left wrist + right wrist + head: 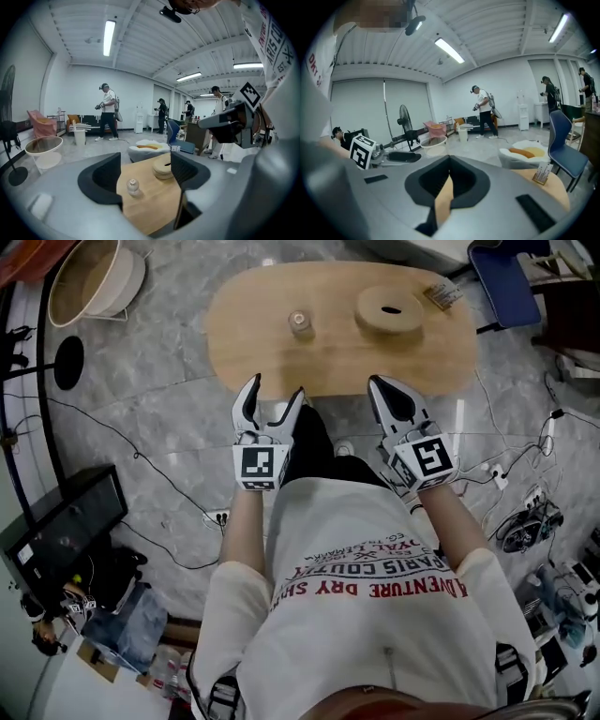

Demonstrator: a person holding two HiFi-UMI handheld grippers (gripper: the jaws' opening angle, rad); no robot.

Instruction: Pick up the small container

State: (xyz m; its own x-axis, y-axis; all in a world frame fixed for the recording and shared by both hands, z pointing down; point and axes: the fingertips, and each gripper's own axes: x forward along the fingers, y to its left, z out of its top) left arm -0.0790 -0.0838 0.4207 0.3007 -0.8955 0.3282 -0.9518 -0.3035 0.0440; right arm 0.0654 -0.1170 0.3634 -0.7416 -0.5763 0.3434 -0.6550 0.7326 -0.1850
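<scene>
Atop the oval wooden table [253,348], left of centre: small container [300,322], upright, clear-bodied, untouched. Further right on the same top, a round wooden disc [389,308] with a slot; at the far right corner, a card stand [442,294]. Just short of the near table edge, left gripper [275,390], spread wide with nothing between the pads, roughly in line with the container. Beside it, right gripper [382,390], closed to a thin slit and empty.

Judged as the approach step: nothing reached or grasped yet. Calls next for carrying the open left gripper forward over the edge, straddling the container, then closing gently, given something probably light and easy to tip.

Only through the left gripper view: container framed between the two dark pads, nearer the left one. Through the right gripper view: no container, just a sliver of tabletop in the slit, plus a standing fan [405,123] and people far back. Only from the head view: both grippers' spacing from the table.
</scene>
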